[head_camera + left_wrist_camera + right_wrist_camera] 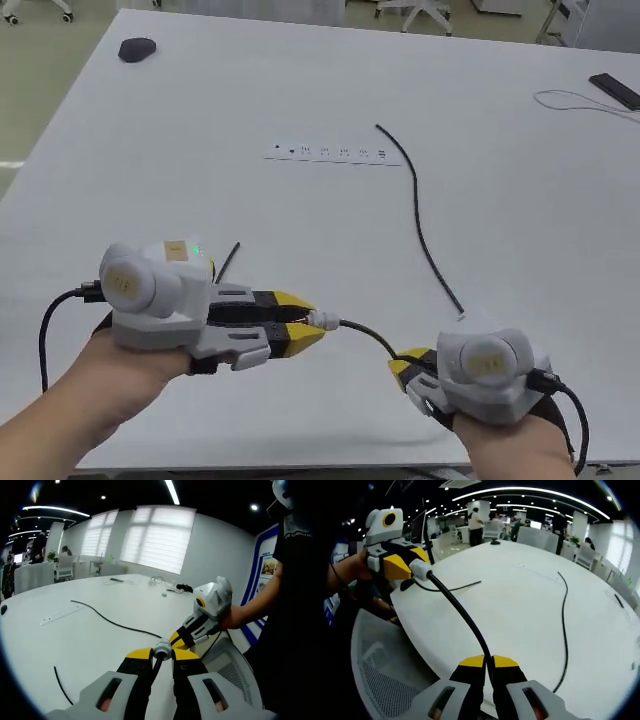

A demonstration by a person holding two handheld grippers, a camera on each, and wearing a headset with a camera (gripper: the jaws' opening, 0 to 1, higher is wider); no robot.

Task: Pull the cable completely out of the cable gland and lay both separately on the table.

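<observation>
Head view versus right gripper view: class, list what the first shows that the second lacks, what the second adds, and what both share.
Head view's own: the person's right hand behind the right gripper. Right gripper view's own: standing people, ceiling lights, a mesh chair seat. Shared: the left gripper shut on the white cable gland, the black cable running from it into the right gripper's shut jaws, and the white table.

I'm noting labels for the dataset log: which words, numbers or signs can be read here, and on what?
No text is readable in these pictures.
White strip on the table: row of small dark marks, too small to read.
Tan sticker on the left hand-held gripper: blurred, unreadable.
Wall poster: blurred, unreadable.
</observation>
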